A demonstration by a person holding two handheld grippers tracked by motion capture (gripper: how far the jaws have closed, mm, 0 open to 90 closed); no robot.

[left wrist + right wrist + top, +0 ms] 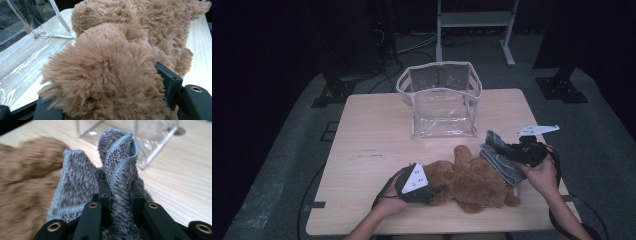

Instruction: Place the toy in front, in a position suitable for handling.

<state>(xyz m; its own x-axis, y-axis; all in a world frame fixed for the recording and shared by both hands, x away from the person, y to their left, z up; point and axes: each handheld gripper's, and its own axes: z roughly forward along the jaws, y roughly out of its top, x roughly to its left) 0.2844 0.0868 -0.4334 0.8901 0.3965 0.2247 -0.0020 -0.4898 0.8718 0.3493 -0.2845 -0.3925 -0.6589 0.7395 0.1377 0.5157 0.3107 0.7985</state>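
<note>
The brown shaggy plush teddy bear [472, 182] lies at the lower centre of the high view on the pale wooden counter [372, 135]. The left gripper [432, 192] is clamped on the bear's fur at its left end. The right gripper [507, 150], at centre right, pinches a fold of the grey knitted cloth with light-blue hem [499, 160], which touches the bear's right side. The clear plastic bag [439, 100] stands upright behind them, upper centre.
</note>
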